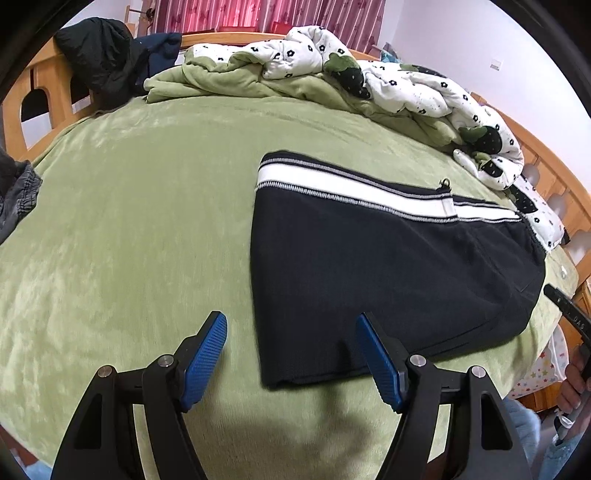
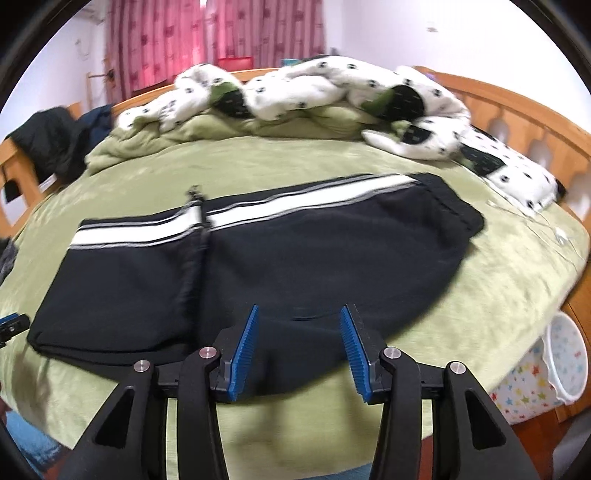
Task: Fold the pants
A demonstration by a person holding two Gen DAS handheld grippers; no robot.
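The pants (image 1: 388,266) lie folded flat on the green bed (image 1: 129,221), stripe along the far edge. My left gripper (image 1: 291,354) hangs wide and empty near their left end; my right gripper (image 2: 299,347) is part-open, empty, over the near edge, ready for another fold.

Left claw (image 1: 291,328) and right claw (image 2: 299,321) both tilt downward, blue pads parted, gripping nothing.

Standing behind a wooden bed frame (image 1: 44,85): pink curtains (image 1: 258,16) glowing with daylight, white walls (image 1: 461,33) flanking. Lying bunched along the bed's far edge: a flowered quilt (image 2: 317,85).
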